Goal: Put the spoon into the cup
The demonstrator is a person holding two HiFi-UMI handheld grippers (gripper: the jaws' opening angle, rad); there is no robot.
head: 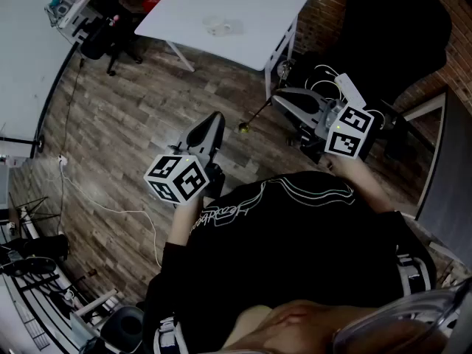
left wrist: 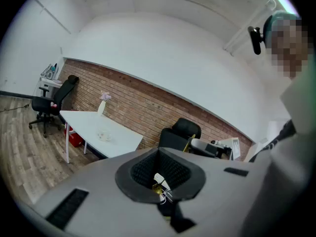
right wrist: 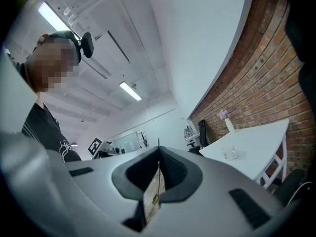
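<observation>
A small clear cup (head: pixel 217 26) stands on the white table (head: pixel 251 6) far ahead; the left gripper view also shows the cup (left wrist: pixel 102 136), and the right gripper view has this cup (right wrist: pixel 228 153) too. My right gripper (head: pixel 279 99) is shut on a thin gold spoon (head: pixel 257 115), whose bowl hangs toward the floor. In the right gripper view my right gripper (right wrist: pixel 158 150) has its jaws together, with the spoon a thin dark line between them. My left gripper (head: pixel 214 122) is held at waist height, jaws together and holding nothing; in its own view the left gripper (left wrist: pixel 159 151) points toward the table.
The person stands on a wood floor (head: pixel 133 116), well short of the table. A black office chair (head: pixel 110 28) is at the left, a large black chair (head: pixel 391 35) at the right by the brick wall. A white cable (head: pixel 96 198) lies on the floor. A vase (left wrist: pixel 102 105) is on the table.
</observation>
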